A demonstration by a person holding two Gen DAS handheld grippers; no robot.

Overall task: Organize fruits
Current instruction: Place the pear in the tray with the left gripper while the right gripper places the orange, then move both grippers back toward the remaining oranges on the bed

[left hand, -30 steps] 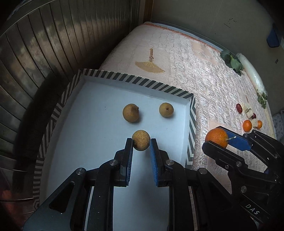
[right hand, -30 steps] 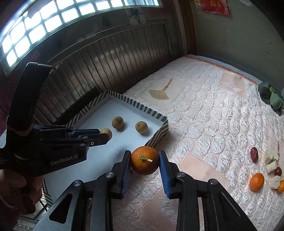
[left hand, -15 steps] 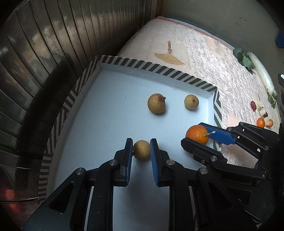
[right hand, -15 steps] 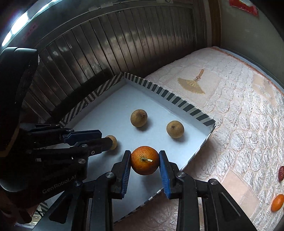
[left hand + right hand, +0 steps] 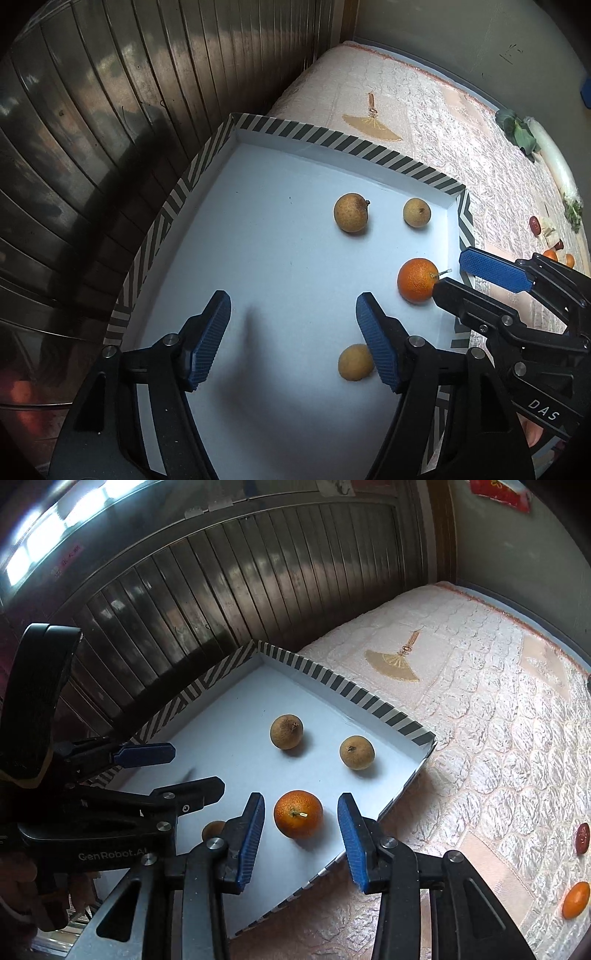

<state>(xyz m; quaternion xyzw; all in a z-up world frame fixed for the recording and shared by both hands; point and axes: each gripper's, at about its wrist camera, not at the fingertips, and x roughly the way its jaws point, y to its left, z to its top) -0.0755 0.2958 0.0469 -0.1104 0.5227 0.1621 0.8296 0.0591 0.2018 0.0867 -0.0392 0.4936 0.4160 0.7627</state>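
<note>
A white tray with a black-and-white striped rim lies on the quilted bed; it also shows in the right wrist view. Two brown longans lie near its far corner. A third longan lies on the tray floor beside the right finger of my left gripper, which is open and empty. An orange sits on the tray between the fingers of my right gripper, which is open and apart from it. The orange also shows in the left wrist view.
Dark wooden slats stand behind the tray. On the quilt to the right lie a small orange, a red date, white pieces, green leaves and a white radish.
Both grippers opened. The left let go of the longan, the right let go of the orange; both fruits now rest on the tray floor.
</note>
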